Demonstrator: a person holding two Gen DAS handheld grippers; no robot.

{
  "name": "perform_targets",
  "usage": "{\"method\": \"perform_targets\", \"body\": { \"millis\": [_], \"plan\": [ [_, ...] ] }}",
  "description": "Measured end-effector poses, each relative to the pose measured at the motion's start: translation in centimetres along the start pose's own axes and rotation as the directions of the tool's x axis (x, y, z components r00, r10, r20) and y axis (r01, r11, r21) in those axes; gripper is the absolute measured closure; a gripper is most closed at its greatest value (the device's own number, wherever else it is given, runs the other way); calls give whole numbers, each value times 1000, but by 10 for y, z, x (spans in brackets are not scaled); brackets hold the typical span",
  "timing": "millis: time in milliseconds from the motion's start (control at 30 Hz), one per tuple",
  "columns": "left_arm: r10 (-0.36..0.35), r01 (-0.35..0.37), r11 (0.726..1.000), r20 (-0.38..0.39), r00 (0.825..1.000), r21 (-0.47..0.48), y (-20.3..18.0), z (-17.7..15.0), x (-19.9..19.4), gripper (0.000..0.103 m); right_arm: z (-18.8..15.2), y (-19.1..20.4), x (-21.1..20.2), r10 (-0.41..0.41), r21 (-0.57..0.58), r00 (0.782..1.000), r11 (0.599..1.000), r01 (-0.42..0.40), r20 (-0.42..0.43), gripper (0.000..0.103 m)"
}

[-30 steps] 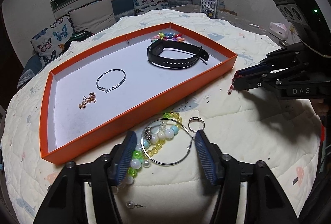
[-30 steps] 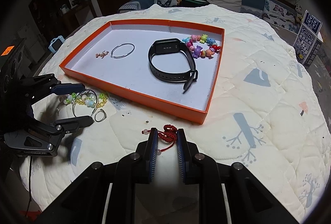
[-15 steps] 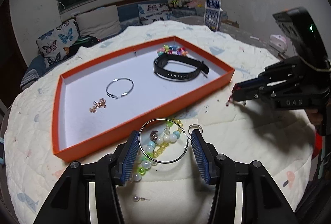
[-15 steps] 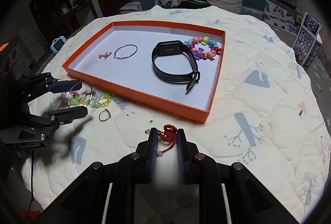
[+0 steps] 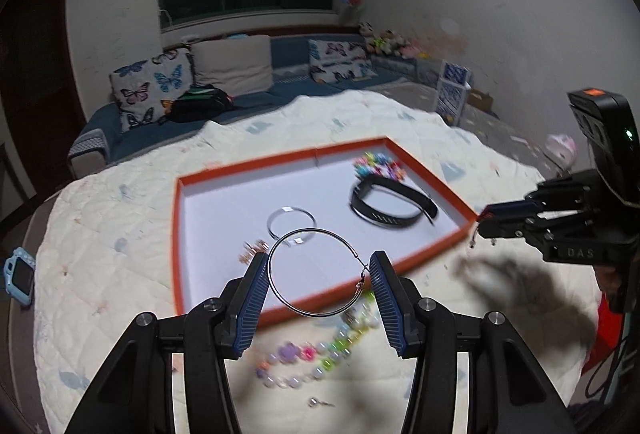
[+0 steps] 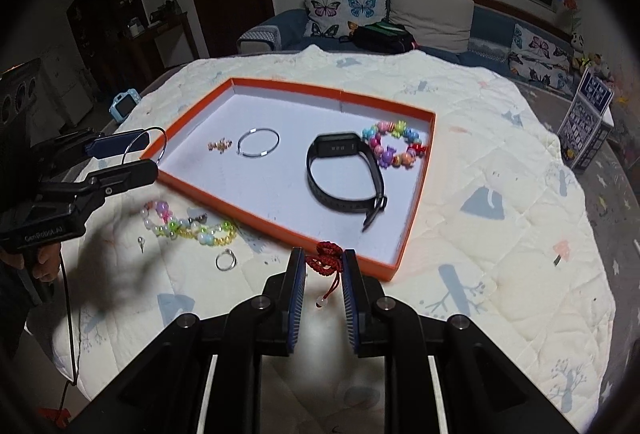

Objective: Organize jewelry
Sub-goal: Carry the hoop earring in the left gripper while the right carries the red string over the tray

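your left claw (image 5: 318,272) is pinching the big hoop earring (image 5: 316,272) across its width, one blue pad on each side of the wire, with the ring lifted clear of the quilt (image 5: 100,226). the hoop faces your camera nearly flat-on, so its widest line runs pad to pad, and its clasp sits by the right-hand pad. straight ahead of that claw and below it lies the orange tray (image 5: 178,246), with a thin bangle (image 5: 291,220), a small gold charm (image 5: 252,248), a black watch band (image 5: 390,207) and a coloured bead bracelet (image 5: 380,165) inside it. the pastel bead bracelet (image 5: 320,350) and a small stud (image 5: 318,402) lie on the quilt under the claw, on the near side of the tray wall; they are blurred.

your right claw (image 6: 323,270) is closed on the red cord bracelet (image 6: 326,260), the knotted bunch squeezed between the pad tips and a tail with a pale bead hanging down towards you between the fingers. the near wall of the tray (image 6: 280,230) is just ahead of those tips. the watch band (image 6: 344,173) lies ahead with its long axis running away from the claw, strap end nearest you. a small silver ring (image 6: 225,260) sits on the quilt to the claw's left, near the pastel bead bracelet (image 6: 188,228).
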State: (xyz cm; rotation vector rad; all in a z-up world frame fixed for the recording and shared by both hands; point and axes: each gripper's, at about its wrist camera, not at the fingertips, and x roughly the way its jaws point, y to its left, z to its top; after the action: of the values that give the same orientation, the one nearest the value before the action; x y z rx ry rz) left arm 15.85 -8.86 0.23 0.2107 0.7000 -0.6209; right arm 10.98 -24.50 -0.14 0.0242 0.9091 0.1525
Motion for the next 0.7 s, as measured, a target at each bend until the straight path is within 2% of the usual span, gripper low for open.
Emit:
{"method": "perform_targets", "body": {
  "millis": [300, 700],
  "plan": [
    [46, -44, 997, 29, 999, -64, 28, 32, 7, 49, 32, 0, 0, 0, -16, 998, 1000, 1, 58, 82],
    [67, -64, 991, 25, 997, -115, 44, 44, 33, 49, 38, 3, 17, 8, -16, 999, 1000, -7, 42, 82]
  ]
}}
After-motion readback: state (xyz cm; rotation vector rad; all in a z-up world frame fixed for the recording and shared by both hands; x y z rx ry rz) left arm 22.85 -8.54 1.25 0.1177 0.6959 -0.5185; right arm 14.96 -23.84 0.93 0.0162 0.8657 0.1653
